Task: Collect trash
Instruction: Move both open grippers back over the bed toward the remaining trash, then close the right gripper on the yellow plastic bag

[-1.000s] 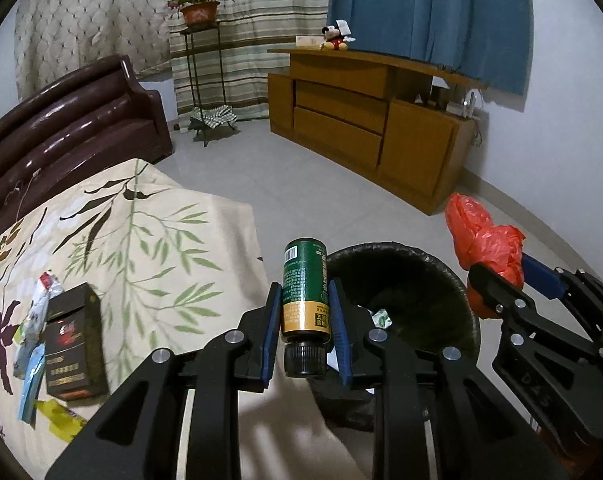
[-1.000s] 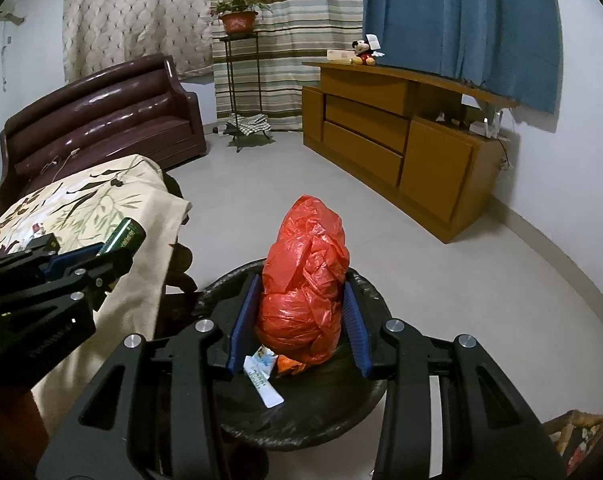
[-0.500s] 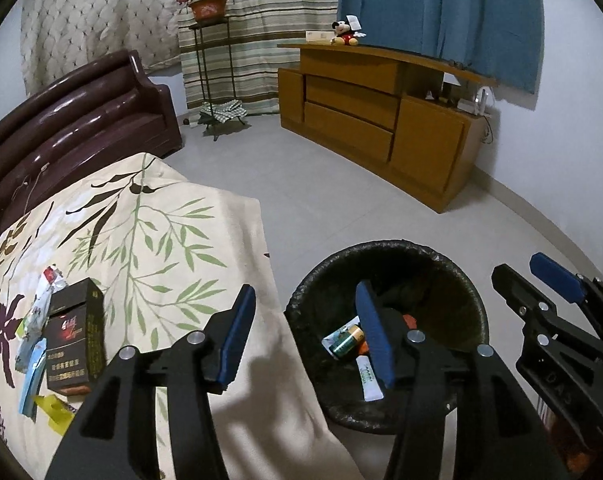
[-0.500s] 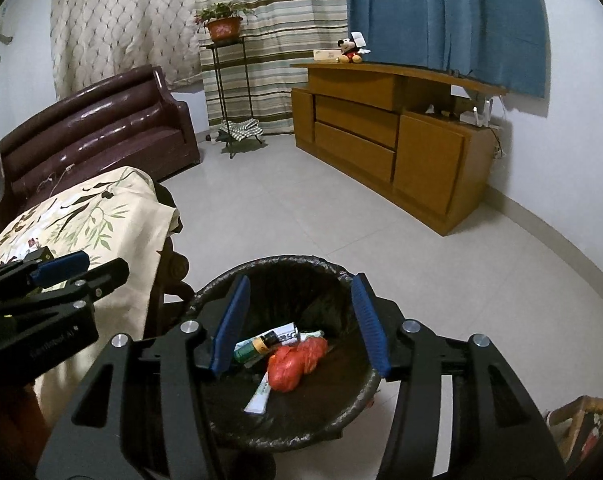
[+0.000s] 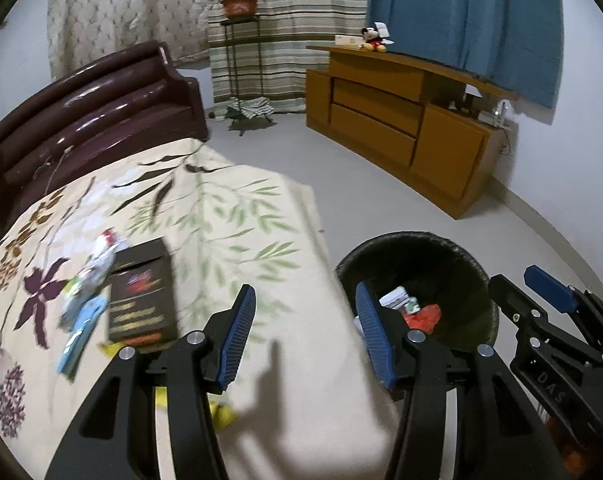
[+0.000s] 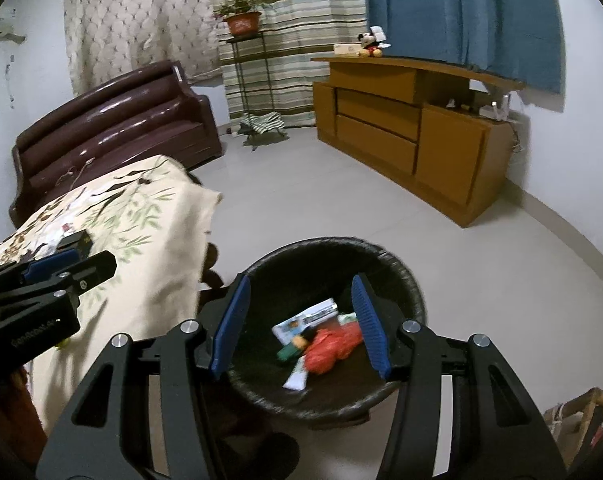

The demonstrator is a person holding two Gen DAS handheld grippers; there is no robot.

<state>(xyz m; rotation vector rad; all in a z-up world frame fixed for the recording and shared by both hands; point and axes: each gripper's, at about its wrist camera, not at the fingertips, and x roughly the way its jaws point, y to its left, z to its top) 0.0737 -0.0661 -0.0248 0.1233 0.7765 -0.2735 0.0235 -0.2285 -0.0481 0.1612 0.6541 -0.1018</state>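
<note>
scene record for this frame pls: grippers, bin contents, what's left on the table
left gripper: open, nothing between its fingers, over the table edge
right gripper: open, nothing held, above the bin
bin: black, on the floor beside the table
bin contents: red bag, green bottle, flat packets
table: floral cloth
still on table: dark box, several wrappers

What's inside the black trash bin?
Inside the black trash bin: a crumpled red plastic bag, a green bottle and a few flat wrappers. Anything beneath them is covered.
</note>
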